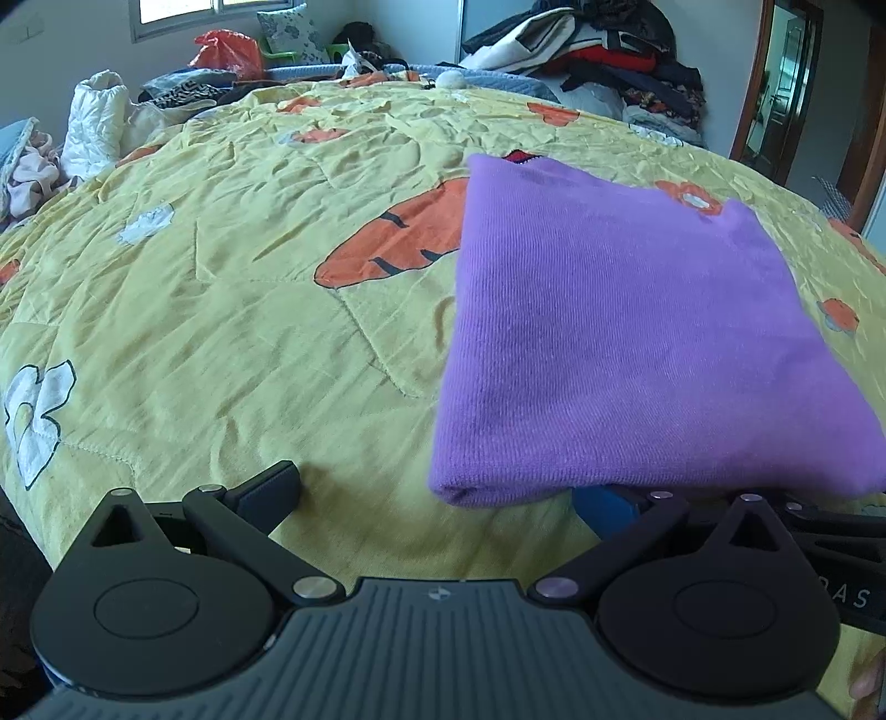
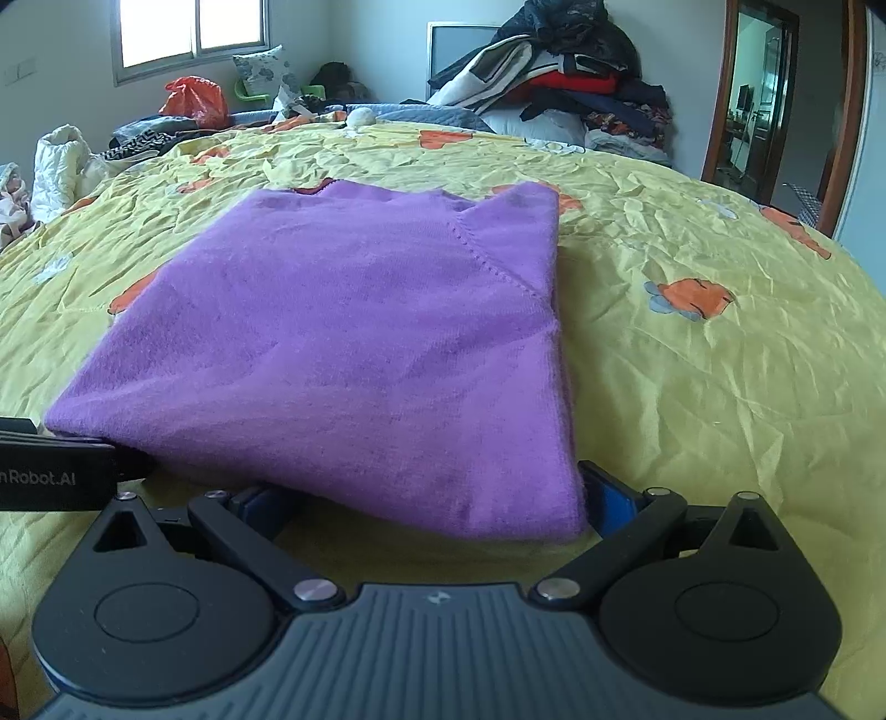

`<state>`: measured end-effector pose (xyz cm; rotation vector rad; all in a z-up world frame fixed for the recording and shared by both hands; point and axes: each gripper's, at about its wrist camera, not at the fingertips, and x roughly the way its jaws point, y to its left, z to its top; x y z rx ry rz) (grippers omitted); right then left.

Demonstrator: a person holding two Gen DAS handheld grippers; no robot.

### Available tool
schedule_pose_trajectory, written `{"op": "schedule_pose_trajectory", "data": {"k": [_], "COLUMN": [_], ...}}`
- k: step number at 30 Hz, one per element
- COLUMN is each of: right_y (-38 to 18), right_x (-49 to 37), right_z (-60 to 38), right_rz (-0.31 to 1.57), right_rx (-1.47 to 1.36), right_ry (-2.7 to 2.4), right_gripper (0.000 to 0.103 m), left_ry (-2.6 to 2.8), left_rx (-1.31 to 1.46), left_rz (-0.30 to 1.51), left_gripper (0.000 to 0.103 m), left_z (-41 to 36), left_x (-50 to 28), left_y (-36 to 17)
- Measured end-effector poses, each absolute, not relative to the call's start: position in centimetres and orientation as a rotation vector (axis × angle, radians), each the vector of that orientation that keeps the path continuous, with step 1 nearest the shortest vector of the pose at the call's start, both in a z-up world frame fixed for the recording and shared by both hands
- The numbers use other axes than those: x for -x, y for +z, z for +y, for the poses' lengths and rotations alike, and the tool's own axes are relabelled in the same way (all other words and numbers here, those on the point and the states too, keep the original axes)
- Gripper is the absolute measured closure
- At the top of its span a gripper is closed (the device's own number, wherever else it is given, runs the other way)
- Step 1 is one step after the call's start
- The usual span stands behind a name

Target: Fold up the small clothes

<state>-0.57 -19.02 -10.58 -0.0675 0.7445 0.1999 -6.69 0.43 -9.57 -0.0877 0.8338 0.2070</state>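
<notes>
Nearest the left wrist camera, the left gripper (image 1: 437, 487) has its jaws spread wide; the left finger (image 1: 271, 487) lies bare on the yellow quilt (image 1: 221, 310), while the right finger is tucked under the near edge of the folded purple sweater (image 1: 620, 332). Nothing is pinched between them. That sweater lies flat on the quilt, ahead and to the right of this gripper, its rolled near edge just in front of the right finger. Ahead on the left, beyond the quilt's edge, sits a white padded garment (image 1: 97, 119), and far ahead on the right a heap of clothes (image 1: 598, 50) rises against the wall.

From the right wrist camera, the right gripper (image 2: 437, 498) is likewise wide open, both fingers partly hidden beneath the purple sweater's (image 2: 354, 332) near edge, which drapes across the gap between them. The left gripper's body (image 2: 55, 471) shows just to its left, touching the sweater's corner.
</notes>
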Motion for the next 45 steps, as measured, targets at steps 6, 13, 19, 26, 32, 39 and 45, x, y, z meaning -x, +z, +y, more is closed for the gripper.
{"op": "schedule_pose_trajectory", "data": {"k": [6, 13, 19, 26, 32, 39, 45], "right_y": [-10.61, -10.62, -10.63, -10.65, -10.65, -10.66, -10.66], "right_x": [0.69, 0.71, 0.7, 0.71, 0.69, 0.71, 0.71], "right_z": [-18.97, -18.98, -18.98, -18.97, -18.98, -18.96, -18.97], "right_rz": [0.741, 0.74, 0.74, 0.74, 0.74, 0.739, 0.739], "right_rx": [0.066, 0.065, 0.065, 0.065, 0.065, 0.065, 0.065], "right_ry": [0.199, 0.199, 0.2, 0.2, 0.2, 0.2, 0.2], "right_gripper": [0.0, 0.0, 0.0, 0.0, 0.0, 0.0, 0.0], "left_ry": [0.198, 0.197, 0.2, 0.201, 0.198, 0.198, 0.198], "left_rx": [0.088, 0.084, 0.084, 0.083, 0.081, 0.081, 0.08], "left_rz": [0.846, 0.848, 0.851, 0.851, 0.849, 0.849, 0.849], "left_gripper": [0.0, 0.0, 0.0, 0.0, 0.0, 0.0, 0.0], "left_z": [0.57, 0.54, 0.53, 0.51, 0.54, 0.51, 0.5], "left_x": [6.57, 6.57, 6.54, 6.51, 6.55, 6.56, 6.58], "left_y": [-9.47, -9.56, -9.53, -9.55, -9.56, -9.57, -9.56]}}
